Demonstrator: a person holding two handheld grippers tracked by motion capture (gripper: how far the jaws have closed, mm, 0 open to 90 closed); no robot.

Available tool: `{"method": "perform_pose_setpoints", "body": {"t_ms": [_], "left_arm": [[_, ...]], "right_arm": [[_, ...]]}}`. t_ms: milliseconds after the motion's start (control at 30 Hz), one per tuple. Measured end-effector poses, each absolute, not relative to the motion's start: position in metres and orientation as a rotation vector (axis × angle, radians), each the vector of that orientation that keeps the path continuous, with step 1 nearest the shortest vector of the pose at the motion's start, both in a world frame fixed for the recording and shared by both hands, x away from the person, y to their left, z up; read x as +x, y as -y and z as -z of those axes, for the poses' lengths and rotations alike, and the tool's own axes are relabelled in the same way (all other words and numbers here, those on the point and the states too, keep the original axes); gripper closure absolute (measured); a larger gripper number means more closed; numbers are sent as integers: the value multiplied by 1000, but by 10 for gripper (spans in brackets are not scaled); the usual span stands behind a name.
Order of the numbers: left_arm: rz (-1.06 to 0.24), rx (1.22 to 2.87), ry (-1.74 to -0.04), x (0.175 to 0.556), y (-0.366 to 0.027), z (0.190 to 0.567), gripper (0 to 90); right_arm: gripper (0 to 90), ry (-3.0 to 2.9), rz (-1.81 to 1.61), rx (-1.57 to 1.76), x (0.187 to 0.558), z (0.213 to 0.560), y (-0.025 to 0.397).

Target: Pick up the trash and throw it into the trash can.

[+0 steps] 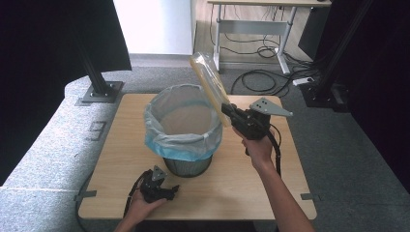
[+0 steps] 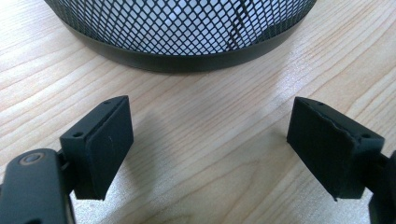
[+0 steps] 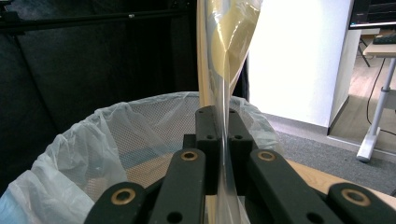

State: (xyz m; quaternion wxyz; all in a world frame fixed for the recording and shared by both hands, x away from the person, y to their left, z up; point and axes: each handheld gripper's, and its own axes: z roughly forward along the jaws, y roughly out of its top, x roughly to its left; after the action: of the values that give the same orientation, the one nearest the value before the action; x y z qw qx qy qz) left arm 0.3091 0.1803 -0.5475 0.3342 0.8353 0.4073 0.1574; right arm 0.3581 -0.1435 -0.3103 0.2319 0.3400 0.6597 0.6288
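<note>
At the middle of the table (image 1: 251, 188), seen from the high view, stands a black mesh wastebasket (image 1: 187, 166) lined with a pale plastic bag (image 1: 181, 140). Over its right rim, toward the table's far right corner, the right hand-held gripper (image 1: 227, 110) holds a flat yellowish packet in clear wrapping (image 1: 208, 82), tilted up and away, probably so it can be tipped into the opening. The left hand-held gripper (image 1: 171, 189) lies low near the table's front edge, just before the basket's foot, seemingly parked out of the way.

From the left gripper view, its jaws stand wide apart with nothing between them, bare wood beneath and the basket's mesh base (image 2: 187, 28) just ahead.

From the right gripper view, the jaws are clamped together on the packet's lower edge (image 3: 223, 140); the wrapper rises straight above them, with the lined basket (image 3: 93, 140) open beyond and below, which suits a drop.
</note>
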Motion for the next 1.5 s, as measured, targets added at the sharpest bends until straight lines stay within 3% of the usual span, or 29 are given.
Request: {"method": "perform_pose_setpoints", "body": {"t_ms": [1500], "left_arm": [[-406, 2184, -1049, 308, -180, 548, 143]], "right_arm": [[866, -1863, -1696, 885, 382, 291, 79]]}}
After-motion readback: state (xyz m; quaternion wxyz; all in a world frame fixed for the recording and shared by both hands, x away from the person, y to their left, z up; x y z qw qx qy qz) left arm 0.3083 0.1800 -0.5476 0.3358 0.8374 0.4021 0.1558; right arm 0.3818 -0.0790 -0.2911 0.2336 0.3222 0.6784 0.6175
